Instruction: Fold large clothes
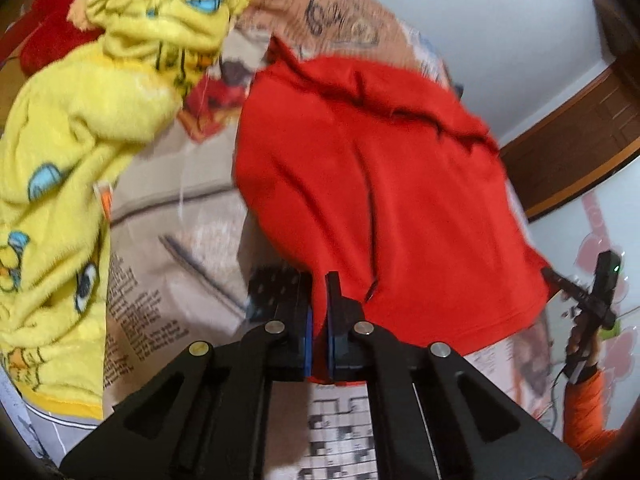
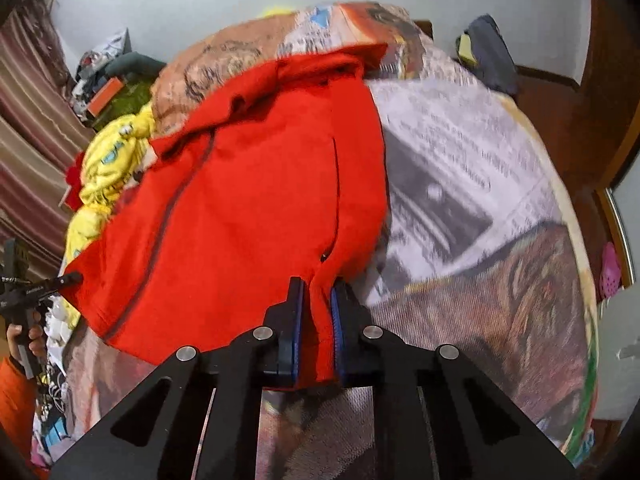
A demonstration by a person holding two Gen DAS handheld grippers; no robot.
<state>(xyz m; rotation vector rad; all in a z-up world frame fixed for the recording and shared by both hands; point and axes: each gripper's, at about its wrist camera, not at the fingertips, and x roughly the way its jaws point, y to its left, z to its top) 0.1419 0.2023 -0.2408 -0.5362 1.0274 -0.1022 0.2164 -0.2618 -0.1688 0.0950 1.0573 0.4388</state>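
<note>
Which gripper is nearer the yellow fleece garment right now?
Left. The left gripper grips the red garment at the hem corner beside the yellow fleece garment; the right gripper grips the opposite corner.

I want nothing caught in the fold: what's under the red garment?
Around the red garment only the newspaper-print bedspread shows, and the yellow fleece lies beside it. Anything directly beneath the garment is covered.

Bedroom: bed (image 2: pixel 480 200), curtains (image 2: pixel 32 120)
</note>
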